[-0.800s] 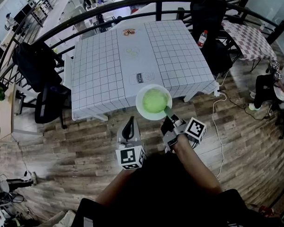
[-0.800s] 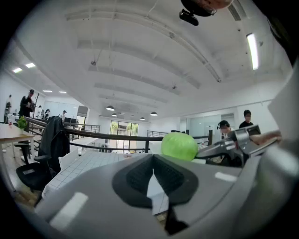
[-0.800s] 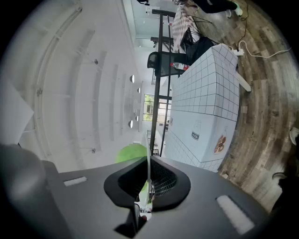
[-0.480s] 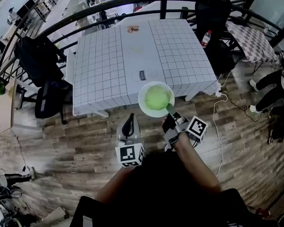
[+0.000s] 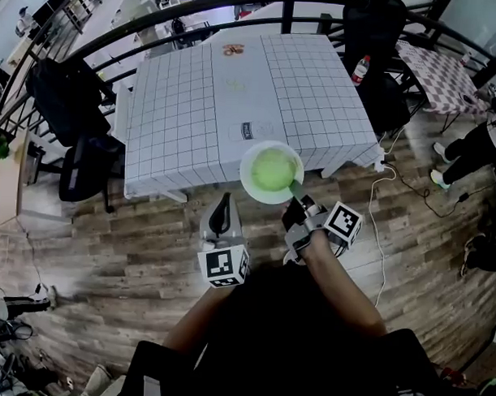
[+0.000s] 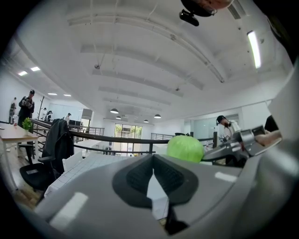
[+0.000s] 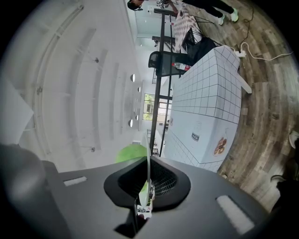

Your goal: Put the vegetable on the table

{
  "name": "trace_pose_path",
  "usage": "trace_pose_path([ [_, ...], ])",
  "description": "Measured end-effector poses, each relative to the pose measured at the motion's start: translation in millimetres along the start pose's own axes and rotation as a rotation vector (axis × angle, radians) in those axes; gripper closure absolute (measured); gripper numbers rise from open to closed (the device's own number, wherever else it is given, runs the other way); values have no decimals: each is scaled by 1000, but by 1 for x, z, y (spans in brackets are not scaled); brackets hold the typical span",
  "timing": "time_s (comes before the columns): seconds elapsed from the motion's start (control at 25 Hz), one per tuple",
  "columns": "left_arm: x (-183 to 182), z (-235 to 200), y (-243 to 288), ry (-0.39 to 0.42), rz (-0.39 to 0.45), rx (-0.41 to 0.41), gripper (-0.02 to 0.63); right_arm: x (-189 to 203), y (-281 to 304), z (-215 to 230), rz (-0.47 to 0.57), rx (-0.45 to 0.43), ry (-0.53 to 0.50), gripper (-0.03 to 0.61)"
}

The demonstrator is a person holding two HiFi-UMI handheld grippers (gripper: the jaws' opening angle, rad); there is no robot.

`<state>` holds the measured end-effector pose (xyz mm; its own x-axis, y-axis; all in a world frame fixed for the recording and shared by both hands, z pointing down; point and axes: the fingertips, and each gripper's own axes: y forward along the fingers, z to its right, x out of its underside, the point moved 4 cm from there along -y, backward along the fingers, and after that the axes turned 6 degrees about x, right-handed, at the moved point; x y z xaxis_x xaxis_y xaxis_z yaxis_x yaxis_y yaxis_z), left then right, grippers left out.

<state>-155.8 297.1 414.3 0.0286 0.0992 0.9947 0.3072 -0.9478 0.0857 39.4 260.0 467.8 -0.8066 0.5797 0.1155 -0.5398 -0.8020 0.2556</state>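
A round green vegetable (image 5: 272,170) lies on a white plate (image 5: 247,183), held in the air over the near edge of the white grid-patterned table (image 5: 178,109). My right gripper (image 5: 295,204) is shut on the plate's near rim. In the right gripper view the rim runs edge-on between the pads (image 7: 148,161), with the vegetable (image 7: 131,153) behind them. My left gripper (image 5: 223,215) hangs to the left of the plate, above the wooden floor, shut and holding nothing. Its own view shows the closed gripper (image 6: 153,158) and the vegetable (image 6: 185,148) to the right.
A chair draped with a black jacket (image 5: 68,106) stands left of the table. A black railing (image 5: 157,23) curves behind it. A red bottle (image 5: 360,69) and a checkered table (image 5: 439,70) are at the right. A white cable (image 5: 386,206) lies on the floor, and a seated person (image 5: 486,136) is far right.
The plate with the vegetable has moved slightly toward the table. My left gripper has drifted a little to the left. Both grips are unchanged.
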Motion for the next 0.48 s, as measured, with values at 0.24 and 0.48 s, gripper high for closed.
trace_pose_path([
  [0.24, -9, 14, 13, 23, 15, -12, 606, -21, -6, 0, 12, -12, -6, 571],
  [0.48, -5, 32, 25, 14, 9, -24, 606, -43, -11, 2, -4, -12, -28, 571],
])
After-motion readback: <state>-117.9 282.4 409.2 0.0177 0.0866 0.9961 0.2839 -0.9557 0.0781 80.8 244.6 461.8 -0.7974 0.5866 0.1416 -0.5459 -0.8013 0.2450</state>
